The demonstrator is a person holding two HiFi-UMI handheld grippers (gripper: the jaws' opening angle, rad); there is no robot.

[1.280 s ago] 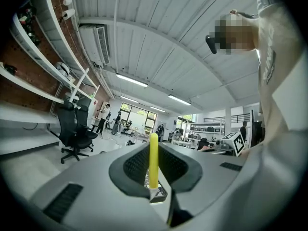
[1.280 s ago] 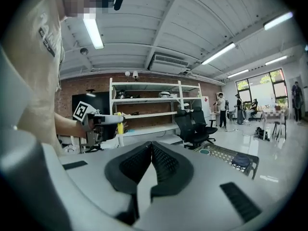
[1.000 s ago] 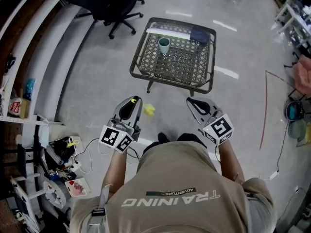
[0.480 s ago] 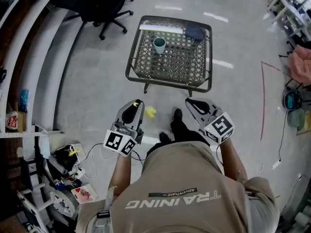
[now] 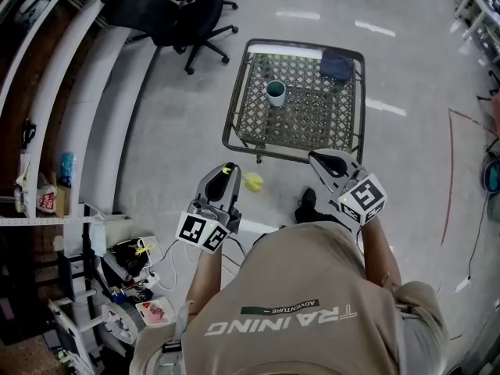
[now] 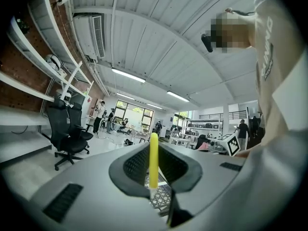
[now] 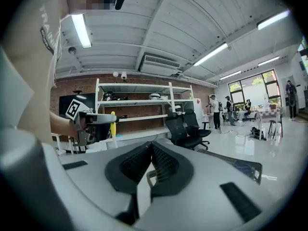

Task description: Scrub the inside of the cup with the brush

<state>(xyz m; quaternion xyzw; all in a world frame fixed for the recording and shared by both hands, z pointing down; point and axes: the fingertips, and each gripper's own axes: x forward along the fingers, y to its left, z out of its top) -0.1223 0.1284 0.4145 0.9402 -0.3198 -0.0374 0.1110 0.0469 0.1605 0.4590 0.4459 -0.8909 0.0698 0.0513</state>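
The left tool [image 5: 222, 176] is clamped on the yellow brush [image 6: 153, 158], and the right tool [image 5: 326, 162] is closed on nothing. Both hang well short of the desk [image 5: 232, 123], where the cup [image 5: 276, 93] stands left of centre. This looks like the approach; next, step closer, steady the cup and lower the brush inside.

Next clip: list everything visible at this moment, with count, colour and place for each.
table: one, dark lattice top, on the floor ahead of the person
cup: one, teal, upright on the table
cloth-like item: one, dark blue, table's far right corner
office chairs: two, black, beyond the table, left
shelves: several tiers, white, along the left wall
brush: one, yellow, in the left gripper
left gripper: shut on the brush handle
right gripper: shut, empty
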